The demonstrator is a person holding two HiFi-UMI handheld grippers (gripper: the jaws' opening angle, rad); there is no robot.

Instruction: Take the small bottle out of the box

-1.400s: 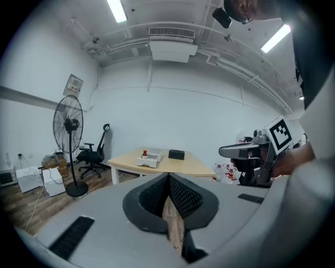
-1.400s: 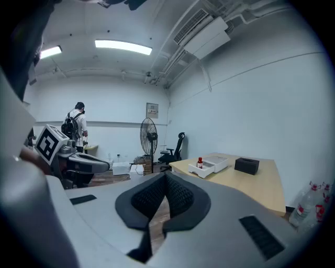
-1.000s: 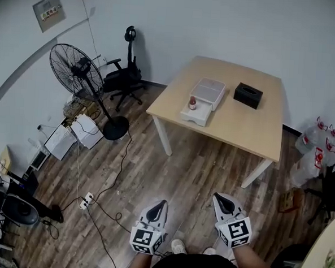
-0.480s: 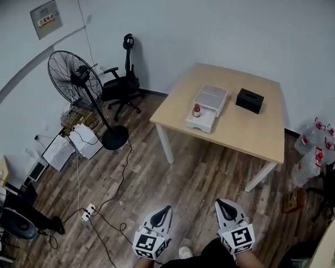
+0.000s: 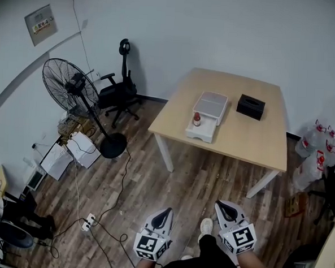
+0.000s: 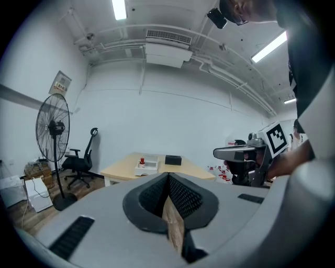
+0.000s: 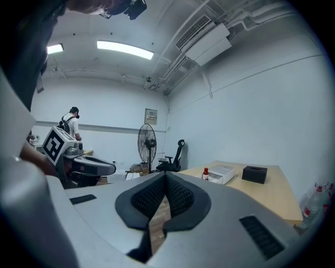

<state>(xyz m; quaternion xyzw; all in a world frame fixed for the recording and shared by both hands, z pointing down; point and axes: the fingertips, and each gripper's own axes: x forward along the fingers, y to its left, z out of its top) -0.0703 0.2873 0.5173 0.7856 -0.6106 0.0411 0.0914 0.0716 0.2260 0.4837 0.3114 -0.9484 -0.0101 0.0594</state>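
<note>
A small bottle [image 5: 196, 119] with a red cap stands in the open front part of a white box [image 5: 210, 106] on a light wooden table [image 5: 252, 138], far ahead of me. The left gripper view shows the bottle [image 6: 141, 162] small and distant, and so does the right gripper view [image 7: 205, 173]. My left gripper [image 5: 164, 213] and right gripper [image 5: 222, 206] hang side by side over the wooden floor, well short of the table. Both are shut with nothing in them; the pads [image 6: 175, 196] meet at the tips.
A black box [image 5: 250, 106] sits on the table behind the white box. A standing fan [image 5: 74, 88] and an office chair [image 5: 118, 88] stand to the left, with cables and a power strip [image 5: 87, 222] on the floor. Water jugs [image 5: 315, 151] stand right of the table.
The view has shifted: the table now sits a little lower in the head view and the grippers have dropped lower in the picture. Both grippers stay shut and empty.
</note>
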